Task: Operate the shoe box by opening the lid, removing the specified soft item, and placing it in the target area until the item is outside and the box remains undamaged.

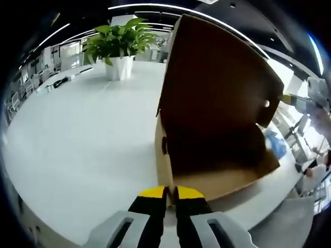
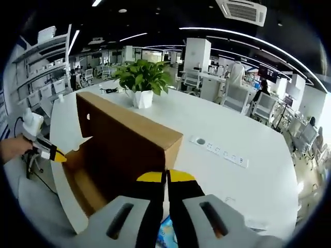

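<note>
Left gripper view: jaws clenched at shoe box corner, possibly pinching | right jaws clenched | table open leftward

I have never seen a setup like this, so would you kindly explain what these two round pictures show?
A person holds a two-jaw gripper in each hand, and each carries a fisheye camera looking along its own jaws. In the left gripper view, the left gripper, jaws together, meets the front edge of an open cardboard box on a white table; its lid stands up. In the right gripper view, the right gripper is closed at the lid's top edge, with something blue just below. A potted plant stands behind.
</note>
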The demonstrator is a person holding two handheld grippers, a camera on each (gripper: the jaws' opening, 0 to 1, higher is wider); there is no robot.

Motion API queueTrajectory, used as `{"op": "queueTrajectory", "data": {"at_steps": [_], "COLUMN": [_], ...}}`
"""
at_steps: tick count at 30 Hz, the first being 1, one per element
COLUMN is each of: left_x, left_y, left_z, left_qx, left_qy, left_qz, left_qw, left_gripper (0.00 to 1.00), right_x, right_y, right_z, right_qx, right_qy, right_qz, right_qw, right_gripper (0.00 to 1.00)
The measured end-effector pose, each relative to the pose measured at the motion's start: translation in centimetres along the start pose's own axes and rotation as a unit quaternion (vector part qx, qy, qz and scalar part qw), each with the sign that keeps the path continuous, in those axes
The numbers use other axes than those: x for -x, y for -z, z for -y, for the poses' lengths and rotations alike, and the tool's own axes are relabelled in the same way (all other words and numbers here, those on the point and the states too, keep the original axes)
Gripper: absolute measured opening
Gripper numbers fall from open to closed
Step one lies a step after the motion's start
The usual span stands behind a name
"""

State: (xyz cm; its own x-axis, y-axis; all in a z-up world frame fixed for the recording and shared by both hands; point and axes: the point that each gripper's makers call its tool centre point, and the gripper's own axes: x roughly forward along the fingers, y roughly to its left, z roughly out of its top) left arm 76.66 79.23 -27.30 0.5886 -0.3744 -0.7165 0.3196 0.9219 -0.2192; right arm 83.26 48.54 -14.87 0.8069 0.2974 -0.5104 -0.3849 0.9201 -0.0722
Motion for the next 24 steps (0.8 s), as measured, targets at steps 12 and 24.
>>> {"op": "queueTrajectory", "data": {"at_steps": [12, 24], "left_x": [-0.6, 0.2], "left_y": [-0.3, -0.9], "left_z": [-1.0, -0.8], "left_qx": [-0.011, -0.041], "left_qy": [0.004, 0.003], "left_qz": [0.009, 0.028], "left_qw": [0.9999, 0.9988], "left_gripper": [0.07, 0.12], "right_x": [1.3, 2.5], "right_y": [1.1, 2.8], "right_z": [-1.3, -2.5], "right_qx": [-0.008, -0.002], "right_qy": [0.006, -0.003], "right_qz": [0.019, 0.029], "right_qw": [0.9998, 0.9996], "right_gripper": [0.01, 0.03]}}
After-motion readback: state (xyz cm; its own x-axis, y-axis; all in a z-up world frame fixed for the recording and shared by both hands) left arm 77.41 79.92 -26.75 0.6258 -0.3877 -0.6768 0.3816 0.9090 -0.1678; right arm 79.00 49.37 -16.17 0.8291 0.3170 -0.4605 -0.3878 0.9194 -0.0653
